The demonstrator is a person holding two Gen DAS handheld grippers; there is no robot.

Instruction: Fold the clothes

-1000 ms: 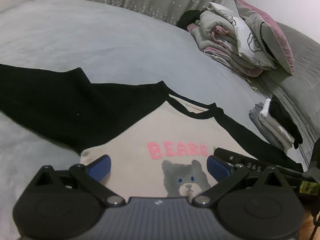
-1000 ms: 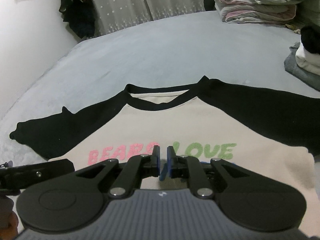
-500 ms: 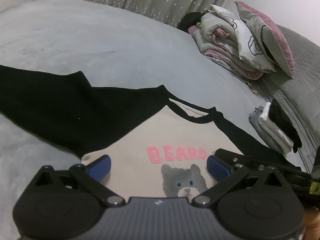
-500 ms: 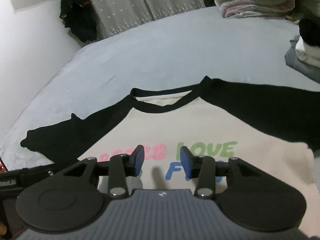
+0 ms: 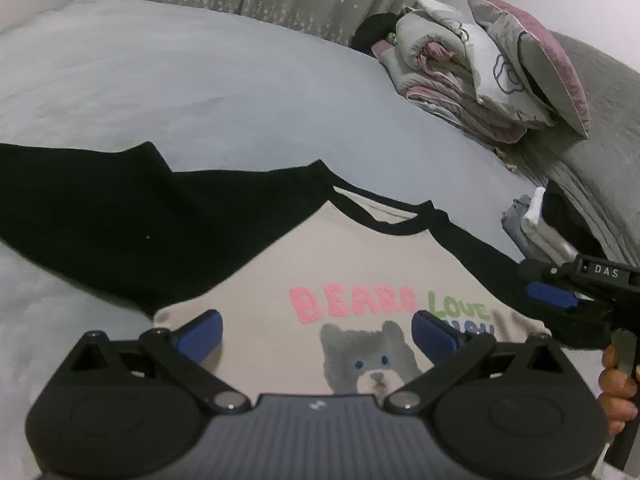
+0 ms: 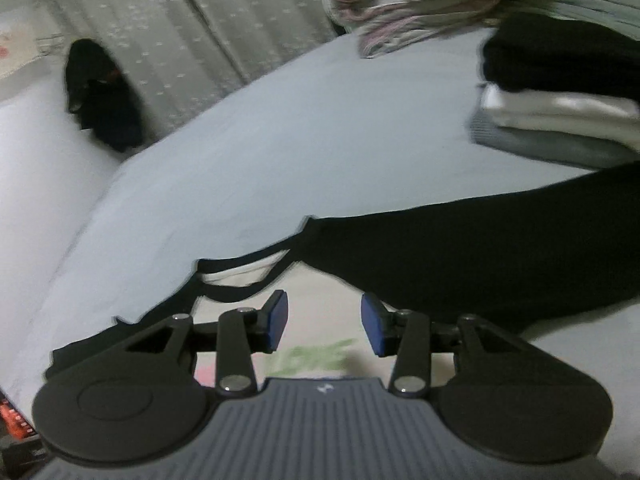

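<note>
We see a cream shirt (image 5: 280, 280) with black sleeves and neckline – pink and green lettering above a grey bear. The bed cover (image 5: 200, 80) is pale grey-blue; our blue pads (image 5: 200, 330) sit on black fingers.

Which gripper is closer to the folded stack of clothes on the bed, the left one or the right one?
Right. The right gripper hangs over the shirt's black sleeve just short of the folded stack; the left gripper, open, sits over the bear print.
</note>
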